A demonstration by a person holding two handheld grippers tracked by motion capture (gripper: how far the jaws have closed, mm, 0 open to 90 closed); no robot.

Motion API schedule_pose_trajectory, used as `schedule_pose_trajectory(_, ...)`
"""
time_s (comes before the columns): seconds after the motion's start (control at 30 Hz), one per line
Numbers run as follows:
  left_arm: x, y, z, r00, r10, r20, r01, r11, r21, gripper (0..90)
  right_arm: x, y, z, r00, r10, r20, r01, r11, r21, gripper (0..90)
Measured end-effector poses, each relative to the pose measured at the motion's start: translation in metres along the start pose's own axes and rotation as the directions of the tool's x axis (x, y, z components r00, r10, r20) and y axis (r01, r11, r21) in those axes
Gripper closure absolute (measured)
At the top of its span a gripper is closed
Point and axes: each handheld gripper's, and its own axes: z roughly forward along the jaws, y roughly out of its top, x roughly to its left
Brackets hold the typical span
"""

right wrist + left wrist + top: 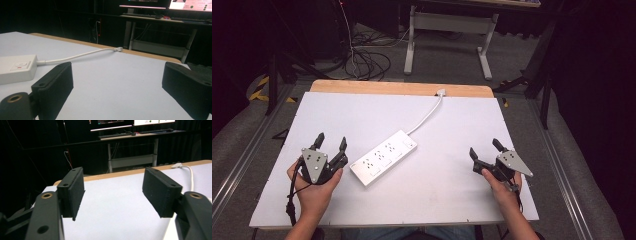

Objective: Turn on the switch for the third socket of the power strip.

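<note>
A white power strip (pixel 383 156) lies diagonally on the white table top (pixel 362 115), left of centre. Its white cable (pixel 427 115) runs up to a plug at the table's far edge. My left gripper (pixel 331 139) rests just left of the strip, held in a hand, and its jaws stand open with nothing between them (pixel 113 192). At the right side my right gripper (pixel 484 147) is open and empty too (pixel 117 82). In the right gripper view the strip's switch end (pixel 17 68) sits at the left with the cable (pixel 75 57) leading away.
A wooden strip (pixel 402 88) borders the table's far edge. Beyond it stand a grey desk frame (pixel 447 35) and loose cables on the floor (pixel 367 62). Metal rails run along both sides of the table. Monitors glow on a far desk (pixel 130 123).
</note>
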Motion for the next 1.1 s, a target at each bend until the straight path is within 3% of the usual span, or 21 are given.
schedule_pose_trajectory(0.1, 0.0004, 0.0001, 0.0003, 1.0, 0.003, -0.007, -0.003, 1.0, -0.008, 25.7, -0.0001, -0.0001, 0.0, 1.0, 0.0, 0.0, 0.0, 1.0, 0.0, 10.3)
schedule_pose_trajectory(0.23, 0.0013, -0.0007, 0.001, 0.9997, -0.009, -0.024, 0.008, 0.9999, -0.009, 4.8, -0.0001, 0.0, 0.0, 1.0, 0.001, 0.0, -0.001, 1.0, 0.0, 10.3)
schedule_pose_trajectory(0.57, 0.0067, -0.0025, 0.0011, 0.998, -0.038, -0.05, 0.037, 0.9991, -0.019, 4.7, -0.0002, 0.0002, -0.0002, 1.0, 0.003, 0.002, -0.003, 1.0, 0.0, 10.3)
schedule_pose_trajectory(1.1, 0.0076, -0.0044, 0.0014, 0.9982, -0.022, -0.056, 0.02, 0.9996, -0.022, 5.1, -0.0001, -0.0001, 0.0002, 1.0, 0.004, 0.0, -0.004, 1.0, 0.001, 10.0)
